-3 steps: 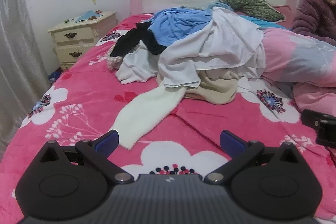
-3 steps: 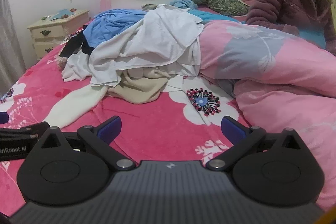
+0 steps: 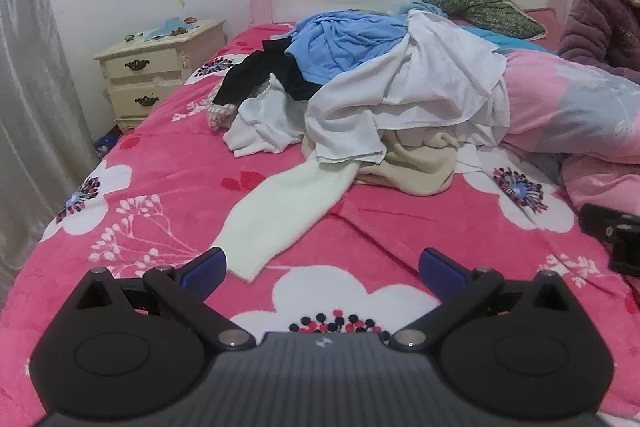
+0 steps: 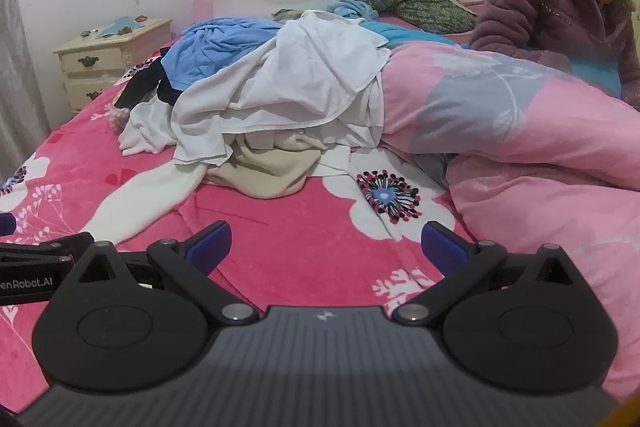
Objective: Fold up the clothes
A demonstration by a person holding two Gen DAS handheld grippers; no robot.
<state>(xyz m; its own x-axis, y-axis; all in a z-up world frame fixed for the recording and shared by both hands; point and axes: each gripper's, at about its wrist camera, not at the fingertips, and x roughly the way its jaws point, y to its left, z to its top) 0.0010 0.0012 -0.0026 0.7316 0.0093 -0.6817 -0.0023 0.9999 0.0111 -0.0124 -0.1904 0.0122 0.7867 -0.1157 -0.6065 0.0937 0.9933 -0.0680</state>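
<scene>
Your left gripper (image 3: 322,267) hangs low over the pink blanket (image 3: 160,187), jaws spread wide with nothing between them. Your right gripper (image 4: 326,243) does the same, wide apart and empty, over the blanket near the flower print (image 4: 386,197). Against the frame a moment ago, almost nothing differs: both views sit at the same height and angle, and the jaws are as wide as before.

The clothes pile (image 3: 380,99) lies untouched mid-bed, well ahead of both grippers. A white shirt (image 3: 420,83) drapes over the top, a blue garment (image 3: 344,43) and a black one (image 3: 260,75) sit behind it to the left, and a beige piece (image 3: 416,163) shows beneath. A cream sleeve (image 3: 280,215) trails from the pile toward you; its end lies just beside your left gripper's left finger (image 3: 204,269), though you cannot tell whether they touch.

A pink quilt (image 4: 520,131) is bunched on the right, with a person in a purple robe (image 4: 548,7) seated behind it. A nightstand (image 3: 160,67) stands left of the bed.
</scene>
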